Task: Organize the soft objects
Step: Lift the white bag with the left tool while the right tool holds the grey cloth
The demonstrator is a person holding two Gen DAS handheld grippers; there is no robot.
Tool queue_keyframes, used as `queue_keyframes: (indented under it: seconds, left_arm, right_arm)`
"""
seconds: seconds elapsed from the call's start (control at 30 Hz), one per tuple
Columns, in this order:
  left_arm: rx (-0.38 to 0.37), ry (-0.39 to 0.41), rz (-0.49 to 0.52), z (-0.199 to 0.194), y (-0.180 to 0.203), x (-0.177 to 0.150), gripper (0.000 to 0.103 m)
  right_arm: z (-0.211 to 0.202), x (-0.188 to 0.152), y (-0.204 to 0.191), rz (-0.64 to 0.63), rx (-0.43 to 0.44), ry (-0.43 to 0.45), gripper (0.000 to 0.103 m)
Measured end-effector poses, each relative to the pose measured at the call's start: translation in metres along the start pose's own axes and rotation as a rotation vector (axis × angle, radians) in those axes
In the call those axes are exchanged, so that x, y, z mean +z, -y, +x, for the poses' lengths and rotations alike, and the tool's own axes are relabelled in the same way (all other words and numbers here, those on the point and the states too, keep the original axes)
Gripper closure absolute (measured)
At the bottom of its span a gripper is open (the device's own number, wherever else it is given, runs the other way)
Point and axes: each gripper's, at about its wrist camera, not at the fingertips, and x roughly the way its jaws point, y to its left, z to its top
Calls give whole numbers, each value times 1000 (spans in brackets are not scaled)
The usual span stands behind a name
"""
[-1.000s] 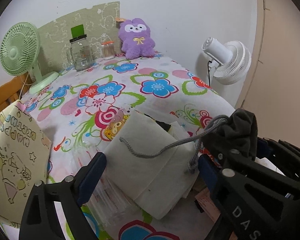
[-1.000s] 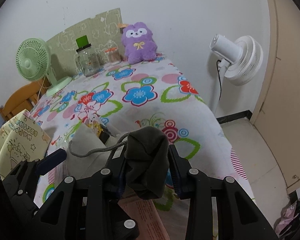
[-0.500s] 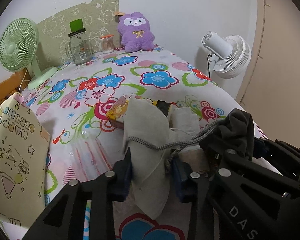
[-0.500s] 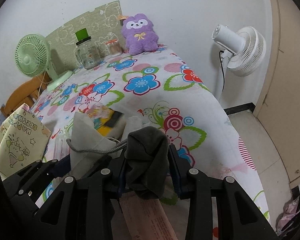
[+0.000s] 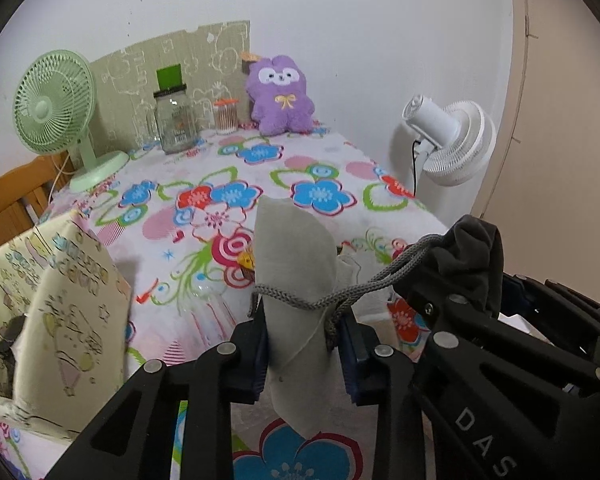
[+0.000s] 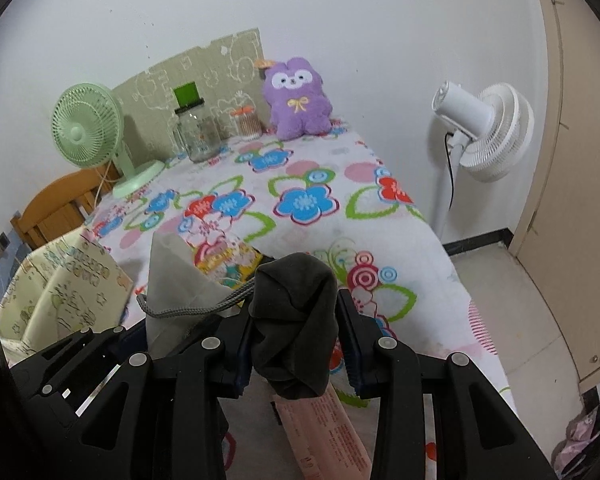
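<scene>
My left gripper point(image 5: 302, 350) is shut on a light grey drawstring pouch point(image 5: 296, 276) and holds it upright above the table's front edge. Its grey cord point(image 5: 364, 284) runs right to a dark grey cloth point(image 5: 474, 252) held in my right gripper. In the right wrist view my right gripper point(image 6: 296, 346) is shut on that dark cloth point(image 6: 296, 316), with the pouch point(image 6: 172, 280) to its left. A purple plush toy point(image 5: 280, 96) sits at the table's far end against the wall.
A flowered cloth point(image 5: 236, 184) covers the table. A green desk fan point(image 5: 56, 108), a glass jar point(image 5: 174, 120) and a small swab jar point(image 5: 226, 114) stand at the back. A paper gift bag point(image 5: 48, 312) stands at front left. A white floor fan point(image 6: 484, 132) stands right. A yellow packet point(image 6: 228, 260) lies mid-table.
My left gripper closed on the light grey pouch and lifted it upright off the table. My right gripper kept its hold on the dark cloth.
</scene>
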Motion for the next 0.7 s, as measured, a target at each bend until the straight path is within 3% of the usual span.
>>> queue_keyframes:
  seconds: [0.7]
  left_arm:
    - [7,112,5,-61,-8,30,74]
  right_arm:
    - [-57,34,-24,-37,9,108,63]
